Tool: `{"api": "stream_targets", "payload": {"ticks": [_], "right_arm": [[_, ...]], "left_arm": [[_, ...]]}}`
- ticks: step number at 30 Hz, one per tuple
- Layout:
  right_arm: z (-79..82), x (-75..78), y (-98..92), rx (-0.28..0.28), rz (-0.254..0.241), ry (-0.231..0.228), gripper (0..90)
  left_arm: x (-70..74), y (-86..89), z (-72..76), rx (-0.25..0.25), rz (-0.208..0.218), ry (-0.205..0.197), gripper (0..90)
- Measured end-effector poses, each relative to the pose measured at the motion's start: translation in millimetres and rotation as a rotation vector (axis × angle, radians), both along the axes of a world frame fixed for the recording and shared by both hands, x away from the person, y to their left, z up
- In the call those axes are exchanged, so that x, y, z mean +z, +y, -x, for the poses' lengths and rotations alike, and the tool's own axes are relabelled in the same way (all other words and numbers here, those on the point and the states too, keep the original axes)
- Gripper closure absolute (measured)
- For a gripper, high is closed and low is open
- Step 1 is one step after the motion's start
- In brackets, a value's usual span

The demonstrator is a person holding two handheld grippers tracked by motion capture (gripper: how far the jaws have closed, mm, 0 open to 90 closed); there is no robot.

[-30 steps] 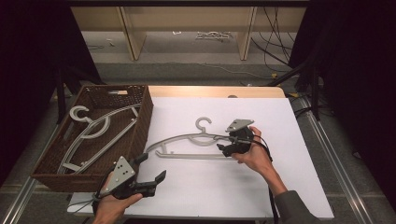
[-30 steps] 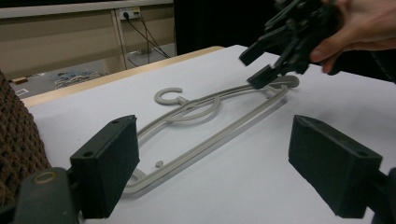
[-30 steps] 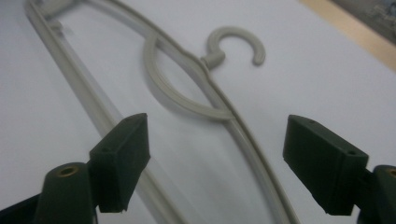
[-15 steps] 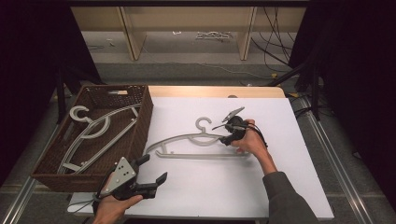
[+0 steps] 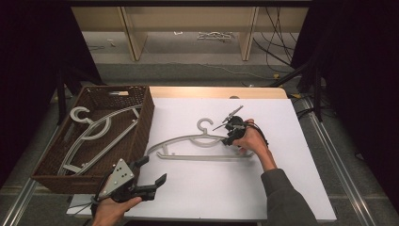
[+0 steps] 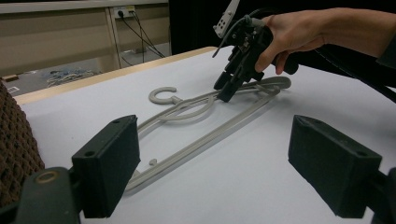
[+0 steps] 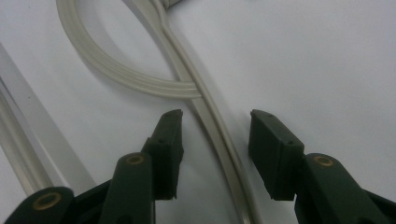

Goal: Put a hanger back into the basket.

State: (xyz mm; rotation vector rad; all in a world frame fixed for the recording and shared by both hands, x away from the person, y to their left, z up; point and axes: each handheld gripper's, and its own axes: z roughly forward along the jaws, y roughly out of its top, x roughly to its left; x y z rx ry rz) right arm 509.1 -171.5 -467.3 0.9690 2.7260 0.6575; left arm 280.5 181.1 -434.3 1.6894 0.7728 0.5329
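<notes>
Right gripper (image 5: pixel 229 140) now tipped down onto the grey hanger (image 5: pixel 197 147) lying flat on the white table (image 5: pixel 291 188), lower and nearer its hook than a second ago. Jaws just closing, half open, astride the upper arm, pads not yet touching. Left gripper (image 5: pixel 153 172) unmoved beside the wicker basket (image 5: pixel 141 127), wide open, empty.
</notes>
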Motion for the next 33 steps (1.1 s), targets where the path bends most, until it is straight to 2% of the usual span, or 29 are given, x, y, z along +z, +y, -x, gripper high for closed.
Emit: {"api": "stream_targets", "payload": {"ticks": [3,5,10,14,15,18,24,30,33], "right_arm": [[-1.6,0.9,1.5,0.01,0.018,0.008,57.6],[-1.9,1.7,3.0,0.029,0.028,0.014,63.2],[-4.4,4.6,6.1,0.048,0.062,0.045,69.2],[-4.2,6.4,12.1,0.069,0.106,0.051,73.1],[-4.2,6.4,12.6,0.071,0.109,0.049,73.8],[-3.4,6.6,14.0,0.069,0.117,0.05,74.4],[-1.4,7.1,17.4,0.133,0.153,0.025,77.2],[0.3,6.5,15.9,0.224,0.155,-0.001,80.7],[2.3,6.8,18.4,0.26,0.179,-0.025,81.8]], "left_arm": [[-0.4,-1.1,0.2,-0.006,0.005,0.002,16.3],[-0.3,-1.3,0.5,-0.011,-0.003,0.0,16.4],[-0.7,-0.4,1.3,-0.011,-0.002,0.001,16.4],[-1.3,-0.8,1.0,-0.016,0.01,-0.002,16.4],[-0.9,-0.7,1.9,-0.012,-0.003,0.0,16.5],[-1.5,-1.5,1.8,-0.02,0.009,-0.004,16.5],[-1.5,-1.5,1.7,-0.02,-0.007,0.002,16.5],[-2.4,-2.0,0.8,-0.033,-0.015,0.006,16.6],[-2.1,-2.3,0.2,-0.035,-0.007,0.032,16.7]]}}
